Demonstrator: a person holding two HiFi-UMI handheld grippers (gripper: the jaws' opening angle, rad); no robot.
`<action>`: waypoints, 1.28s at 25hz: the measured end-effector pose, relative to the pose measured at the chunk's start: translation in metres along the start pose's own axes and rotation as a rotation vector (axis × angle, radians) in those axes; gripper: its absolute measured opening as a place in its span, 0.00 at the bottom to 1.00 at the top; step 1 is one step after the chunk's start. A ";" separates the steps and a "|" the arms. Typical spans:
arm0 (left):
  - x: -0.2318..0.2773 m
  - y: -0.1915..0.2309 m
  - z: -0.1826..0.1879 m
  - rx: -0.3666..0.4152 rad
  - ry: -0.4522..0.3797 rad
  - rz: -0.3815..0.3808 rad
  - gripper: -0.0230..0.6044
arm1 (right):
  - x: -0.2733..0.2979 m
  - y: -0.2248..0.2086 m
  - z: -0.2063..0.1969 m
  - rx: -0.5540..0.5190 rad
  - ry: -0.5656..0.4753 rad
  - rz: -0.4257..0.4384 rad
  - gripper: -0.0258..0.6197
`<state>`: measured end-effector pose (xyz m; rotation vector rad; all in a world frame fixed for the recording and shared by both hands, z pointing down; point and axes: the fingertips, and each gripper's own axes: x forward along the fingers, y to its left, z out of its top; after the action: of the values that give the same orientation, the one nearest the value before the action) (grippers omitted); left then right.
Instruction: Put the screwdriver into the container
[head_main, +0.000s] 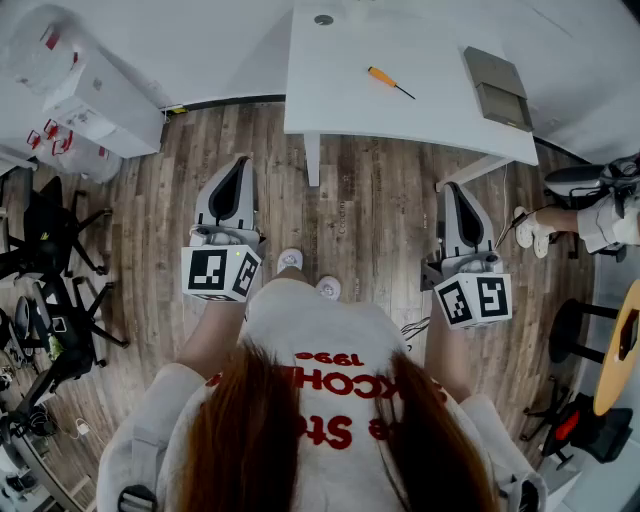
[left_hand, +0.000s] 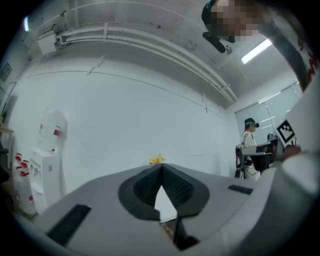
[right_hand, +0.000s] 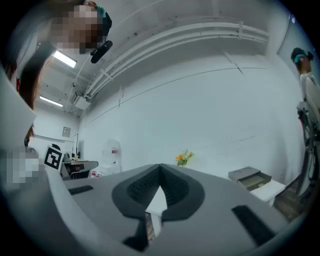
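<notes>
An orange-handled screwdriver (head_main: 383, 80) lies near the middle of the white table (head_main: 340, 90) ahead of me. On the table's right end stands the grey container (head_main: 497, 88), an open box with its lid hinged back; its edge also shows as the container (right_hand: 250, 177) in the right gripper view. My left gripper (head_main: 240, 163) and right gripper (head_main: 450, 188) hang level over the wooden floor, well short of the table. The jaws of both meet at their tips, left gripper (left_hand: 161, 167) and right gripper (right_hand: 160, 167), with nothing between them.
White boxes and a water dispenser (head_main: 90, 95) stand at the far left, with black office chairs (head_main: 50, 230) below them. A seated person's leg (head_main: 585, 220) and a stool (head_main: 575, 330) are on the right. Another person (left_hand: 248, 147) stands by a desk.
</notes>
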<state>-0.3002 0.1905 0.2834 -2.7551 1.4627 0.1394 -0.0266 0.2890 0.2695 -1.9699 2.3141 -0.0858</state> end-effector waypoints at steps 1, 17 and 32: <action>-0.001 0.000 0.000 0.000 0.000 0.000 0.05 | 0.000 0.002 0.000 -0.002 0.000 0.002 0.05; -0.006 -0.005 0.000 0.009 0.019 0.034 0.05 | -0.001 0.001 0.008 0.073 -0.042 0.060 0.05; 0.089 0.011 -0.009 -0.027 0.003 -0.001 0.05 | 0.070 -0.033 0.012 0.057 -0.017 0.055 0.05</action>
<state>-0.2594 0.1100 0.2847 -2.7785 1.4709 0.1572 -0.0040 0.2153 0.2581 -1.8719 2.3266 -0.1293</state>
